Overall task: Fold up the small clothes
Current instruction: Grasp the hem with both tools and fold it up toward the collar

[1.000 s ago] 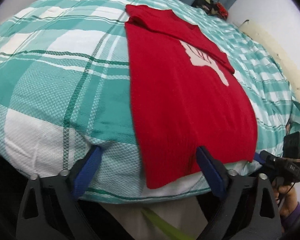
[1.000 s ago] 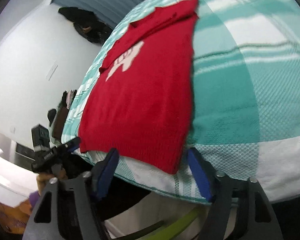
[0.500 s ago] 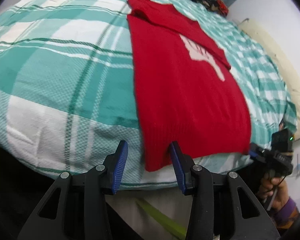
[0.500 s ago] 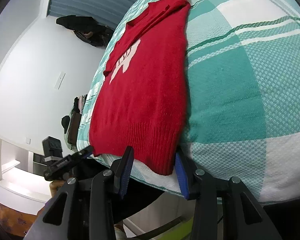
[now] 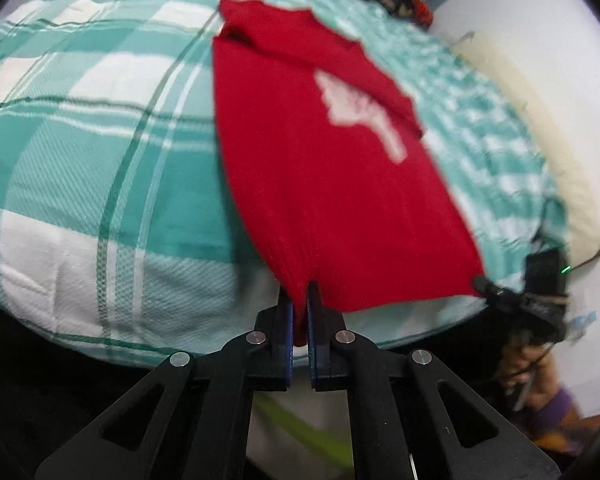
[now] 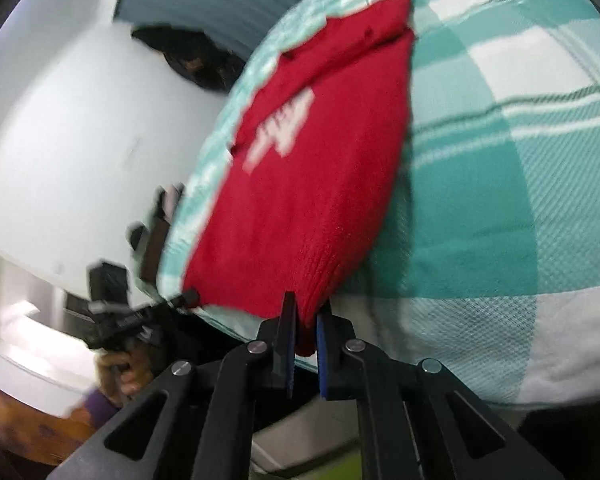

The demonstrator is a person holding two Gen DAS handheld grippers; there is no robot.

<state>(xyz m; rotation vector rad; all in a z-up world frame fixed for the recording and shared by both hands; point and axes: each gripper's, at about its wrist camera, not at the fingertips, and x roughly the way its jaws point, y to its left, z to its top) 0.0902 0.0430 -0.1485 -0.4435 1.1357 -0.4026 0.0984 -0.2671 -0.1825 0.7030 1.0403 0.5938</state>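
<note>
A small red sweater point(image 5: 320, 152) with a white print lies lengthwise on the bed, its sleeves folded in; it also shows in the right wrist view point(image 6: 320, 168). My left gripper point(image 5: 299, 308) is shut on the sweater's near left hem corner. My right gripper point(image 6: 305, 320) is shut on the near right hem corner. Both corners are lifted slightly off the bed's front edge. The other gripper shows at the far hem corner in each view, the right gripper point(image 5: 496, 286) and the left gripper point(image 6: 180, 300).
The bed has a teal and white plaid cover point(image 5: 100, 140). A cream pillow point(image 5: 540, 140) lies at its right side. Dark clothes point(image 6: 196, 60) are piled by the grey curtain beyond the bed. White walls stand close around.
Both grippers went from wide open at the bed edge to shut on the hem corners. The hem has lifted and bunched toward the jaws.
</note>
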